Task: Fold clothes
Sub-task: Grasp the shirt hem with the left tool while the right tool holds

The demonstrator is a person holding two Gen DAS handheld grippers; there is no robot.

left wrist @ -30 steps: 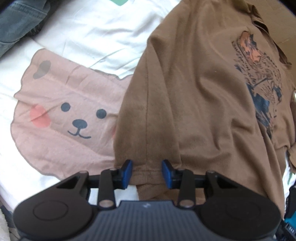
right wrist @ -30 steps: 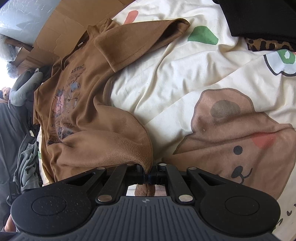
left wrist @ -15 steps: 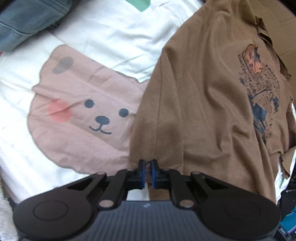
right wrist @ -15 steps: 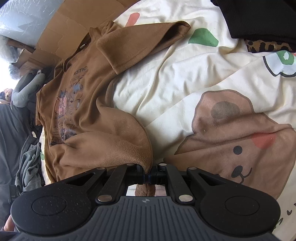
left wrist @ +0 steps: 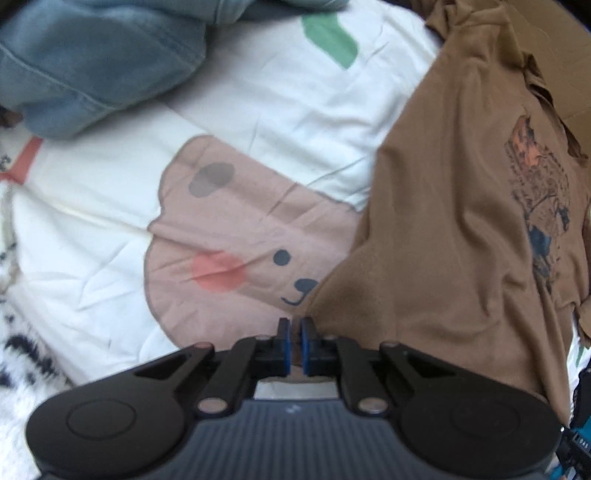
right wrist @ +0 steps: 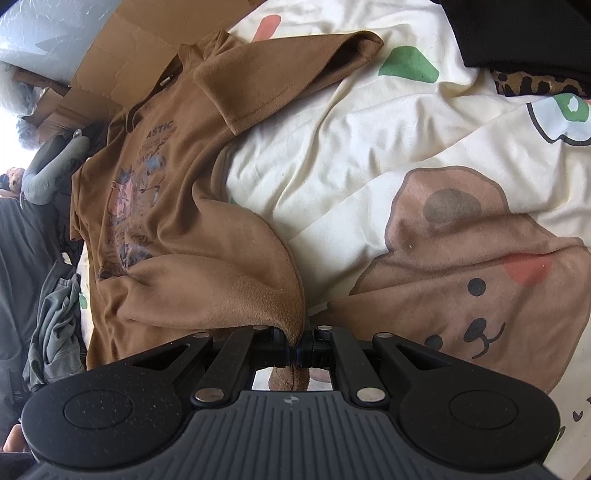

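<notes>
Both corners pinched
We held the brown shirt [right wrist: 192, 229] with each hand-held gripper, left [left wrist: 294, 332] and right [right wrist: 298, 341], clamped on its hem; even tension should keep the fold straight.

Bed sheet [right wrist: 332, 155] w/ bear print: brown tee [right wrist: 177, 236], denim [left wrist: 92, 62], black garment [right wrist: 524, 33].

On the brown t-shirt [right wrist: 177, 206], the right wrist view shows the letters "ASTIC" in dark print just below the collar, the start of the word hidden by a fold; the smaller lines under it and around the graphic are too fine to read. Nothing else carries legible text.
</notes>
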